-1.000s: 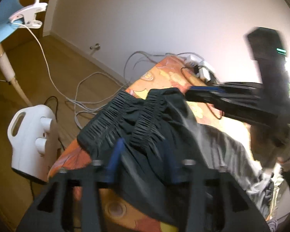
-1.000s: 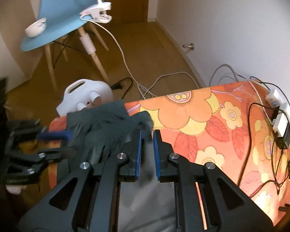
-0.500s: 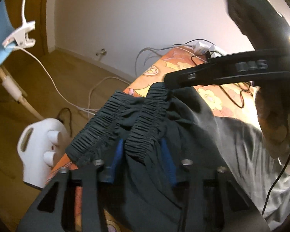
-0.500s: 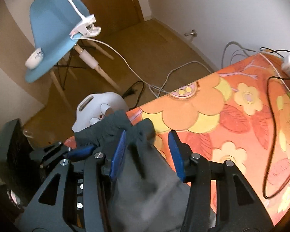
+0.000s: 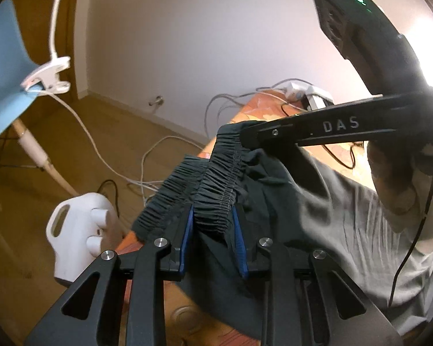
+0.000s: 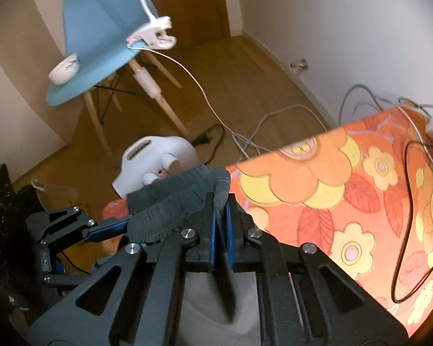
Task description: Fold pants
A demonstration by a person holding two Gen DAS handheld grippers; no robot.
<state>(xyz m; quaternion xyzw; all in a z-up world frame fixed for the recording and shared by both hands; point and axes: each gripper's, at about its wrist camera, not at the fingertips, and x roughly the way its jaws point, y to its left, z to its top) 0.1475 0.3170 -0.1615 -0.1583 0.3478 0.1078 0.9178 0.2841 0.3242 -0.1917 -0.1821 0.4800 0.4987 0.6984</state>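
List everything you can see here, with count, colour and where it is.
pants: one, dark grey, elastic waistband bunched at the table's near-left corner
table cover: one, orange floral, under the pants
chair: one, light blue, wooden legs, on the floor beyond
bowl: one, white with blue marks, on the chair seat
clip: one, white, on the chair's edge
jug-shaped appliance: one, white, on the floor by the table
cables: several, white and black, floor and table
left gripper: black, blue pads, closing on the waistband
right gripper: black, blue pads, shut on the waistband
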